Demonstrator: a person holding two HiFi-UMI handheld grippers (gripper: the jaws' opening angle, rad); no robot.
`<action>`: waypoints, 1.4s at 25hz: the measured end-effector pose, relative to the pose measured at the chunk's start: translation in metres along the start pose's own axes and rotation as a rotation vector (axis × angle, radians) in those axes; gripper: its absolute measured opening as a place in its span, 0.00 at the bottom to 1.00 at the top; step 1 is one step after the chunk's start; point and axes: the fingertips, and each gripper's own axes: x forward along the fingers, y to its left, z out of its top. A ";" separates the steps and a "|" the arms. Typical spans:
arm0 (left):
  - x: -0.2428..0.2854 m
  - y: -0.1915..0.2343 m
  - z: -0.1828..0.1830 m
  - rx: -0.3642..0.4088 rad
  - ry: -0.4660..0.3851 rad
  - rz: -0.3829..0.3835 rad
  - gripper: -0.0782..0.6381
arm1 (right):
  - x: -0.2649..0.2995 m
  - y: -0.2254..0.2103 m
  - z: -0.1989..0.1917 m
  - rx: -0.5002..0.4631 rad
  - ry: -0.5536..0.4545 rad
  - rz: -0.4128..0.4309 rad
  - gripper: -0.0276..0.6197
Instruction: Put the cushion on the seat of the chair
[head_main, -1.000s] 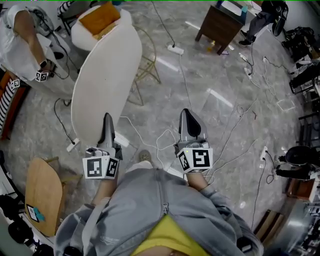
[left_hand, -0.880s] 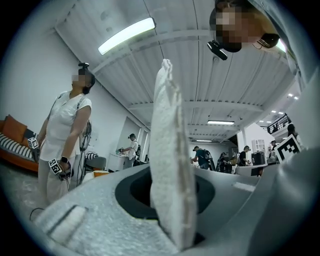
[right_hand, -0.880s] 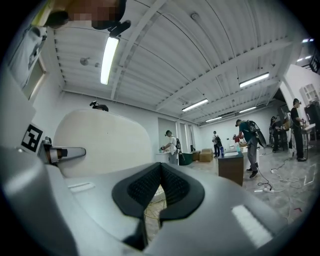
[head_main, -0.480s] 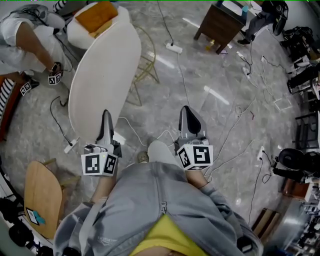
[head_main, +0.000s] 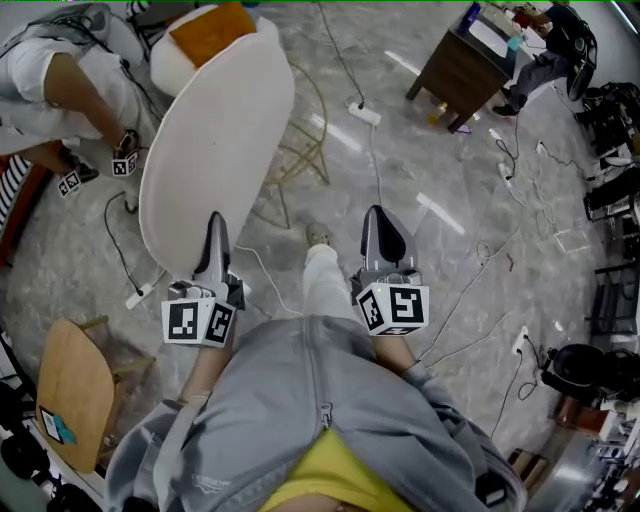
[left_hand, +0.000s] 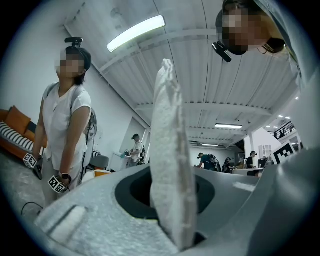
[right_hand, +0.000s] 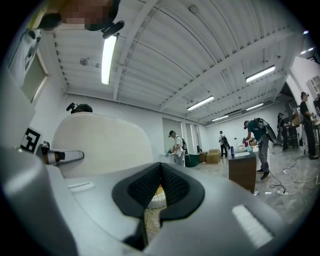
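Observation:
A large white oval cushion (head_main: 215, 140) stands on edge in front of me, and my left gripper (head_main: 214, 228) is shut on its near rim. In the left gripper view the cushion's fuzzy edge (left_hand: 167, 130) rises straight up from between the jaws. The gold wire chair (head_main: 300, 155) stands on the floor just behind and to the right of the cushion, which hides part of it. My right gripper (head_main: 376, 218) is held level to the right of the cushion, shut and holding nothing. In the right gripper view the cushion (right_hand: 100, 145) fills the left side.
A white armchair with an orange pillow (head_main: 205, 30) stands at the top. A person (head_main: 60, 80) with marked grippers stands at upper left. A dark wooden cabinet (head_main: 470, 60) is at upper right. Cables and a power strip (head_main: 365, 113) lie across the floor. A wooden seat (head_main: 75, 395) sits at lower left.
I have walked forward with one leg stepping out. The wire chair, the armchair and the cabinet have come nearer. Both grippers keep their grip and pose.

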 end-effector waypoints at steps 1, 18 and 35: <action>0.011 0.003 -0.003 0.002 -0.001 0.006 0.19 | 0.014 -0.006 -0.002 0.002 -0.003 0.009 0.04; 0.286 0.012 -0.037 -0.062 0.001 0.123 0.19 | 0.315 -0.151 0.001 0.010 0.063 0.269 0.04; 0.383 0.039 -0.061 -0.120 0.017 0.182 0.19 | 0.435 -0.141 -0.058 0.028 0.223 0.523 0.05</action>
